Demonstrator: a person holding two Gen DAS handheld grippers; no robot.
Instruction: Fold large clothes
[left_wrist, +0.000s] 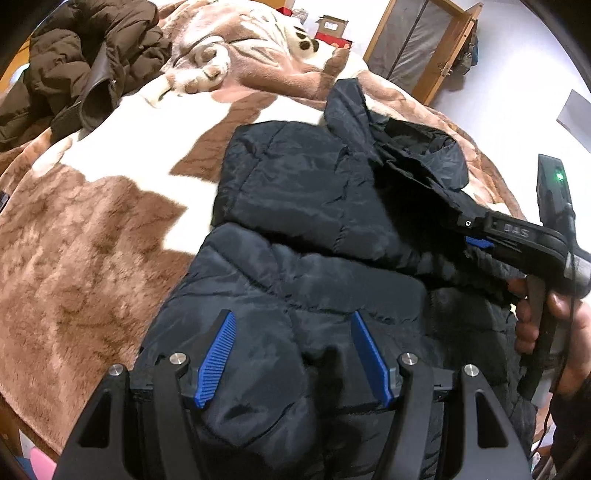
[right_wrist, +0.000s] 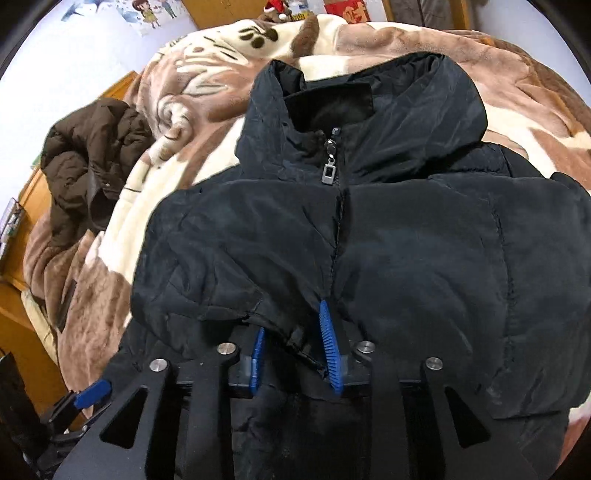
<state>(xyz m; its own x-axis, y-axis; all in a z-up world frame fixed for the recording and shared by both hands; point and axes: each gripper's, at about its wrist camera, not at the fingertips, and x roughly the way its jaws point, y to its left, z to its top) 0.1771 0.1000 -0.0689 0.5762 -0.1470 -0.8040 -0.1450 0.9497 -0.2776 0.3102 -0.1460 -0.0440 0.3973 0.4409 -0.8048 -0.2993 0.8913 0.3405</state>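
Lying across a brown and cream fleece blanket (left_wrist: 92, 229) on the bed, the black padded jacket (right_wrist: 406, 240) fills the near and middle part of both views, front side up, with its zip closed up to the collar and the silver zip pull (right_wrist: 328, 172) hanging just below the neck. Its hood (right_wrist: 424, 96) spreads flat at the far end.

From the left wrist view, the left gripper (left_wrist: 293, 354) hovers low over the near part of the jacket with its blue pads (left_wrist: 218, 354) well apart. Nothing sits clamped between them; the quilted fabric simply lies under the gap.

On the right of that same view, a hand (left_wrist: 546, 317) holds the right gripper (left_wrist: 476, 240), whose tip reaches in at the jacket's right edge beside the hood. In the right wrist view, this gripper's jaws stand about half open, and a fold of the jacket, an elastic-edged cuff or hem, lies between the blue pads (right_wrist: 328, 347). The cloth drapes loosely there, touching the right-hand pad; whether it is still pinched I cannot tell, though the pads do not look pressed together on it.

A brown padded coat (right_wrist: 92, 162) lies bunched at the far left of the bed, well apart from the black jacket.
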